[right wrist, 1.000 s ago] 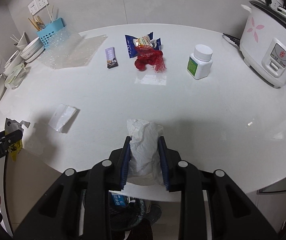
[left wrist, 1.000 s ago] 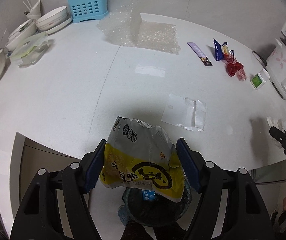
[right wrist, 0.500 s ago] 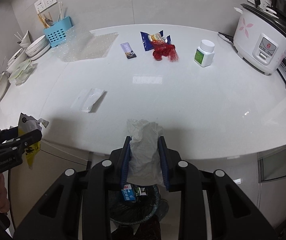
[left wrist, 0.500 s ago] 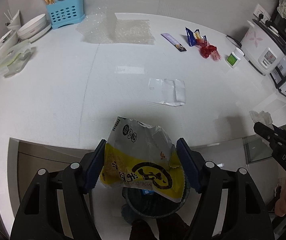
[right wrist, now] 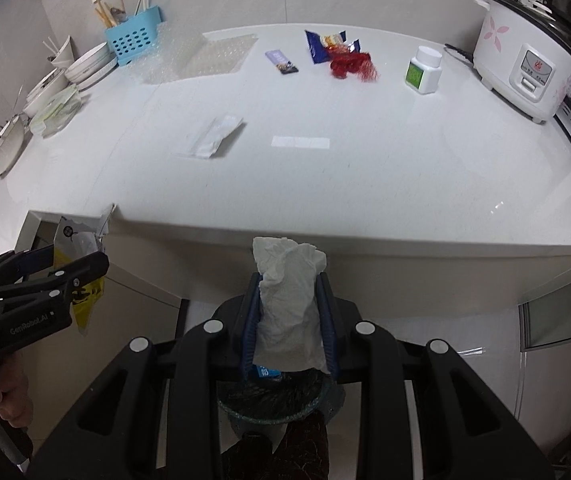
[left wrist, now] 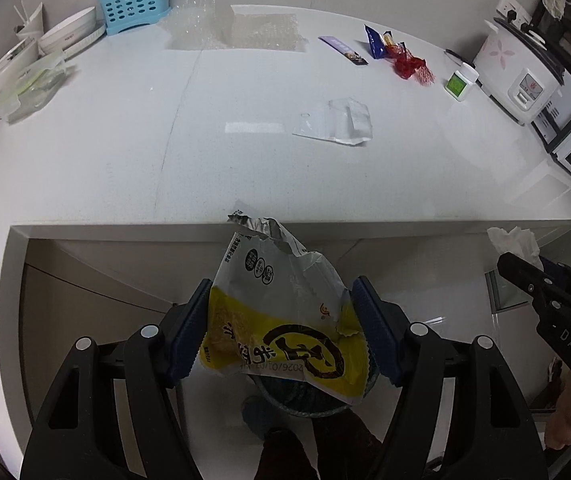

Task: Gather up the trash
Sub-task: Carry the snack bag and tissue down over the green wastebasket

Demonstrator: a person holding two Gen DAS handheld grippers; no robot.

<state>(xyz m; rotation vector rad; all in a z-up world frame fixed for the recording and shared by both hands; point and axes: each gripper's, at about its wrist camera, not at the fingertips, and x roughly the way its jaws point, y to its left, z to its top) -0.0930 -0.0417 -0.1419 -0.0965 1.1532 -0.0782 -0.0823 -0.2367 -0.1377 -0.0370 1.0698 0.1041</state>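
Below the front edge of a white bench (left wrist: 245, 152), the left gripper (left wrist: 283, 332) has its blue fingers (left wrist: 189, 332) pressed against both sides of a torn yellow and silver snack bag (left wrist: 281, 320), held in the air above a dark trash bin (left wrist: 305, 398) on the floor. The right gripper (right wrist: 290, 320) has its fingers (right wrist: 250, 320) closed narrowly on a crumpled white tissue (right wrist: 289, 304), also hanging over the trash bin (right wrist: 273, 396), which already holds some rubbish. On the bench top lie more litter items: a clear plastic packet (right wrist: 209, 136) near the middle, and toward the back a sheet of bubble wrap (right wrist: 201, 56), a small purple wrapper (right wrist: 281, 62), a blue snack packet (right wrist: 319, 46) touching a red mesh net (right wrist: 351, 66), and a white bottle with a green label (right wrist: 423, 70). A white rice cooker (right wrist: 525, 68) stands at the far right, with a blue utensil holder (right wrist: 133, 42) and stacked bowls (right wrist: 89, 66) at the far left.
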